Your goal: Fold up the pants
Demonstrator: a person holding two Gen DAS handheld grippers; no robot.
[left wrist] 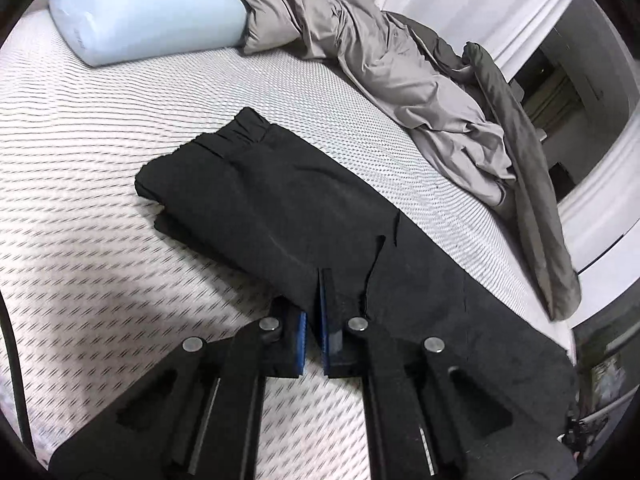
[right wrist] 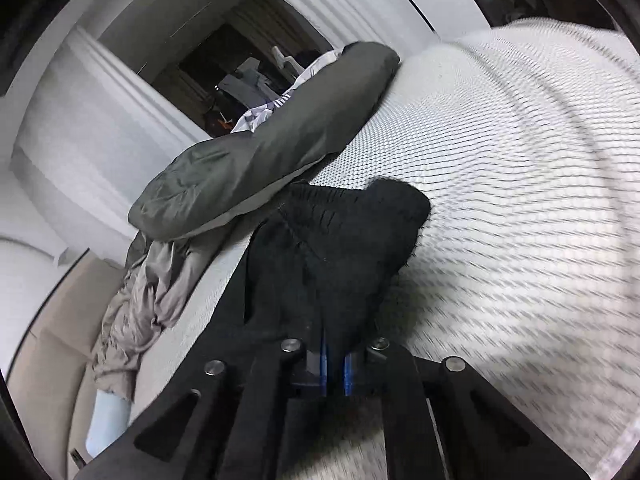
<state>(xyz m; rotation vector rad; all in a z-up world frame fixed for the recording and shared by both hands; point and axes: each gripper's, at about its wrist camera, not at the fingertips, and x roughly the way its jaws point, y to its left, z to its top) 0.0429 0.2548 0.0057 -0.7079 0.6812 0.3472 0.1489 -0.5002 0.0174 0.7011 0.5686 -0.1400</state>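
Observation:
Black pants (left wrist: 280, 208) lie lengthwise on the white patterned mattress (left wrist: 100, 200), with the elastic waistband (left wrist: 244, 128) at the far end. My left gripper (left wrist: 314, 304) is shut on the near part of the pants, with black cloth pinched between its blue pads (left wrist: 325, 320). In the right wrist view, the gathered waistband end of the pants (right wrist: 344, 236) bunches up in front of my right gripper (right wrist: 336, 344). That gripper is shut on the cloth, which hides its fingertips. Neither gripper shows in the other's view.
A pale blue pillow (left wrist: 148, 8) lies at the far left of the bed. A crumpled grey duvet (left wrist: 380, 64) and a dark olive cushion (right wrist: 272, 144) line the bed's edge beside the pants. Beyond them are white mouldings (right wrist: 100, 92) and a dark doorway (right wrist: 224, 72).

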